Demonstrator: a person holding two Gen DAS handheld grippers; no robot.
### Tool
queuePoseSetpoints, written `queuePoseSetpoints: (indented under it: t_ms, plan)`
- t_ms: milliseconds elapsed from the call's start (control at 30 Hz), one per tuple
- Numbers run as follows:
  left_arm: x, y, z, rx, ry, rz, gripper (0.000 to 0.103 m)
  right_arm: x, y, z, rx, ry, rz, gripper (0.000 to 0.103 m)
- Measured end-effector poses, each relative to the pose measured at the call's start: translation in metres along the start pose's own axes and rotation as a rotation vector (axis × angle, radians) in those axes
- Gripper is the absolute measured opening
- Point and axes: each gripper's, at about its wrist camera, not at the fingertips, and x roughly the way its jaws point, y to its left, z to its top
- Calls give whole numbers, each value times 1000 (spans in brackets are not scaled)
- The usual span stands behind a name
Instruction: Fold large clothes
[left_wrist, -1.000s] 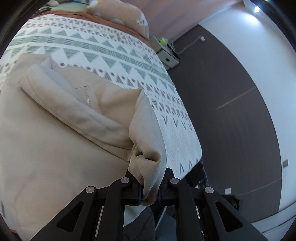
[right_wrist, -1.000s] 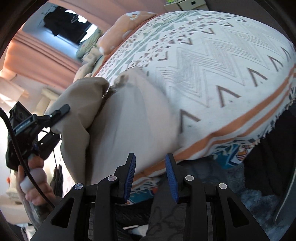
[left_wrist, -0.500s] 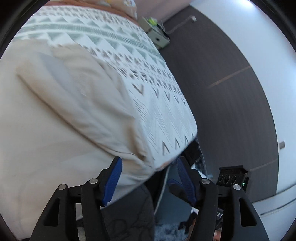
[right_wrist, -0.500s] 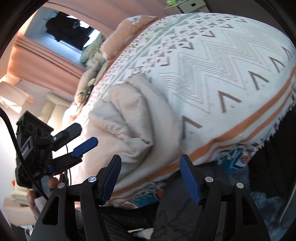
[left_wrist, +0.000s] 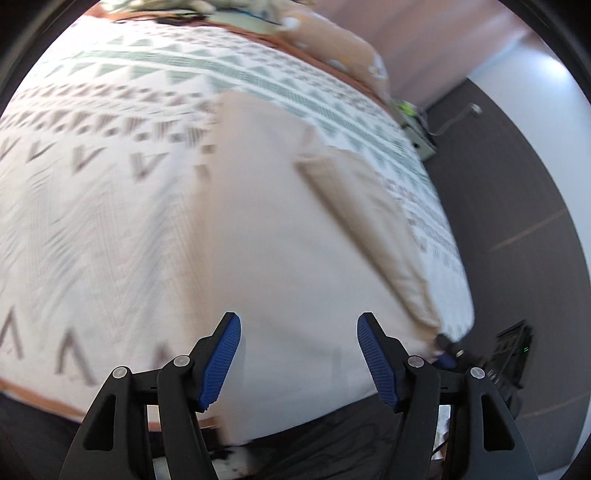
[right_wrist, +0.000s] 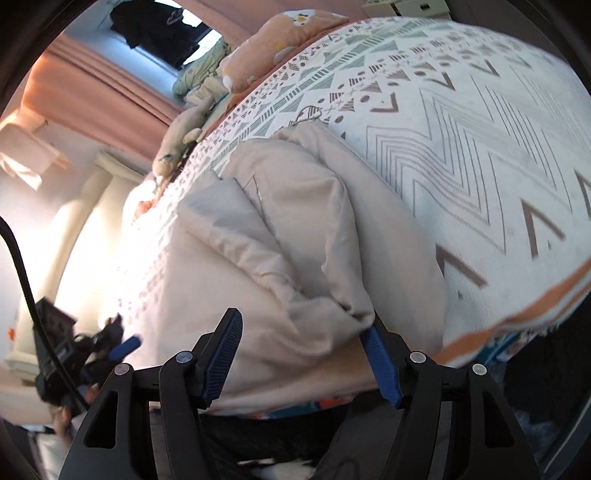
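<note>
A large beige garment (left_wrist: 295, 240) lies folded lengthwise on a bed under a white zigzag-patterned bedspread (left_wrist: 92, 184), reaching the near edge. My left gripper (left_wrist: 299, 354) hovers open above the garment's near end, nothing between its blue pads. In the right wrist view the garment (right_wrist: 295, 221) shows a sleeve folded across it. The right gripper (right_wrist: 301, 358) is open at that near end, and a lump of the fold overlaps its right fingertip without being pinched. The left gripper (right_wrist: 125, 343) shows at lower left, held by a hand. The right gripper's tip (left_wrist: 445, 350) peeks in at the left view's right edge.
Peach pillows (right_wrist: 280, 40) and a plush toy (right_wrist: 181, 136) lie at the bed's head. A small bedside cabinet (left_wrist: 421, 136) stands on the dark floor (left_wrist: 517, 184) beside the bed. Pink curtains (right_wrist: 92, 85) hang behind. The bedspread (right_wrist: 480, 147) stretches to the garment's right.
Both grippers were shut on bunched fabric and have let go and opened. The left one swept sideways along the bed's edge, so the garment now lies flat. The right one shifted slightly.
</note>
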Motion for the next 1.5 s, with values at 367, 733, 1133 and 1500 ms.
queuePoseSetpoints:
  t_ms: [367, 733, 1133, 1500]
  plan:
    - [13, 50, -26, -115, 56, 34, 67, -25, 25, 18, -83, -104, -7, 18]
    - [4, 48, -28, -91, 37, -14, 67, -51, 23, 22, -48, -159, 45, 15]
    - [36, 38, -29, -60, 112, -43, 60, -30, -41, -8, 85, -118, -10, 14]
    - [52, 34, -21, -70, 121, -86, 60, -40, -22, 20, -48, -112, -202, 58]
